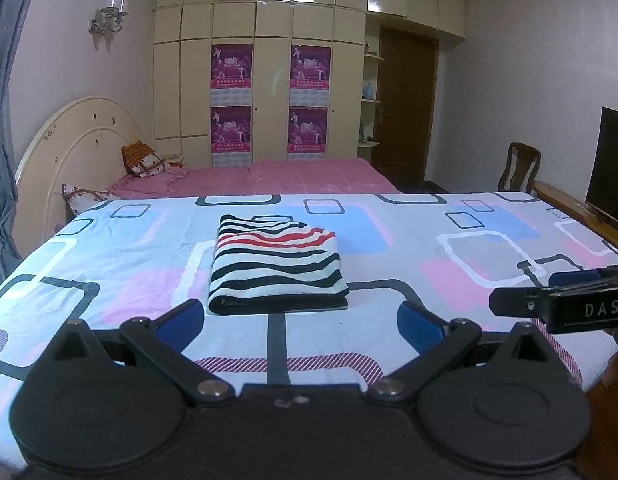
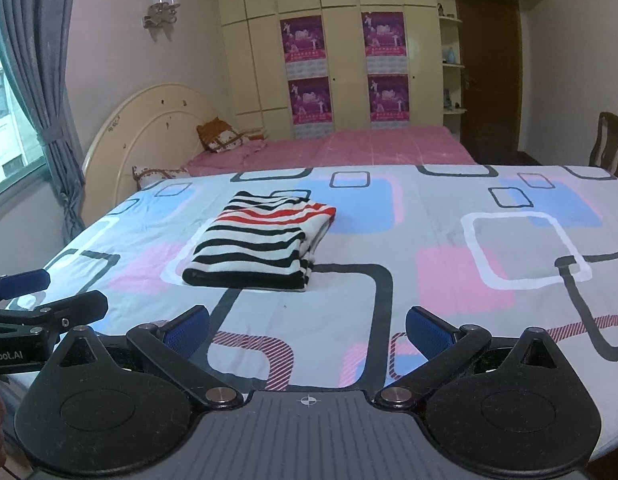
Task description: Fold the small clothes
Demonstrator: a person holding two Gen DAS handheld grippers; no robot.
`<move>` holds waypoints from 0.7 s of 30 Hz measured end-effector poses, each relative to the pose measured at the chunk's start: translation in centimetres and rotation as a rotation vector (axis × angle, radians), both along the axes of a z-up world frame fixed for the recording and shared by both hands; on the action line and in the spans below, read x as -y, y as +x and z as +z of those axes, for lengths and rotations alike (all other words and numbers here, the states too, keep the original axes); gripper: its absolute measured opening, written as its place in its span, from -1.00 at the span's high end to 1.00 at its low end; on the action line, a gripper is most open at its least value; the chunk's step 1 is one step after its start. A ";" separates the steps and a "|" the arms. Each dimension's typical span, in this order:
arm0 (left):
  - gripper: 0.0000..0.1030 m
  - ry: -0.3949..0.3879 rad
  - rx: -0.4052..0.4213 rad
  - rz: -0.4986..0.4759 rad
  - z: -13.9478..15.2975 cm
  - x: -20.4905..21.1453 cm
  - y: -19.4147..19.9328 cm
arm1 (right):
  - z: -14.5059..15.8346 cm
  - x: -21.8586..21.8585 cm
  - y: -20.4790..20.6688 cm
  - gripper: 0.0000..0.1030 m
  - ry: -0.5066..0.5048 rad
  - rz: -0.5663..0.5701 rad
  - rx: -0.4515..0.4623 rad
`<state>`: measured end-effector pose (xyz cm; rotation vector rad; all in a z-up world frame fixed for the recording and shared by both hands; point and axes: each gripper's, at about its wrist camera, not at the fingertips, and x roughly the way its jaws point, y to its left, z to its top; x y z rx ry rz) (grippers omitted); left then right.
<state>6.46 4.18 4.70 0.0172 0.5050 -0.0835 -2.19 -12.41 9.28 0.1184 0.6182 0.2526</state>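
Note:
A striped garment [image 1: 278, 268], white with black and red stripes, lies folded in a neat rectangle on the patterned sheet [image 1: 449, 248]; it also shows in the right wrist view [image 2: 261, 240]. My left gripper [image 1: 301, 320] is open and empty, just short of the garment's near edge. My right gripper [image 2: 307, 330] is open and empty, nearer than the garment and a little to its right. The right gripper's fingers [image 1: 557, 304] show at the right edge of the left view. The left gripper's fingers [image 2: 49, 304] show at the left edge of the right view.
The sheet [image 2: 469, 240] covers a broad flat surface. Behind it is a pink bed [image 1: 269, 176] with cushions [image 1: 143, 160] and a cream headboard [image 1: 69, 148]. A wardrobe [image 1: 269, 80], a wooden chair [image 1: 519, 166] and a dark screen [image 1: 609, 164] stand further off.

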 end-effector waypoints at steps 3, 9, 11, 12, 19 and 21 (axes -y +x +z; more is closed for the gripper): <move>-1.00 -0.001 -0.002 -0.002 0.0 0.2 0.0 | 0.0 0.2 0.0 -1.00 -0.001 -0.001 -0.003; -1.00 -0.003 0.008 0.000 0.2 0.3 0.1 | 0.2 0.5 -0.1 -1.00 0.001 -0.003 0.005; -1.00 -0.002 0.009 0.003 0.3 0.3 0.1 | 0.2 0.5 0.0 -1.00 0.002 -0.003 0.012; -1.00 -0.001 0.009 0.004 0.3 0.3 0.1 | 0.2 0.5 0.0 -1.00 0.003 -0.003 0.011; -1.00 -0.001 0.008 0.005 0.3 0.3 0.0 | 0.2 0.6 0.0 -1.00 0.005 0.006 0.010; -1.00 0.000 0.007 0.006 0.2 0.3 0.1 | 0.2 0.7 0.1 -1.00 0.005 0.008 0.010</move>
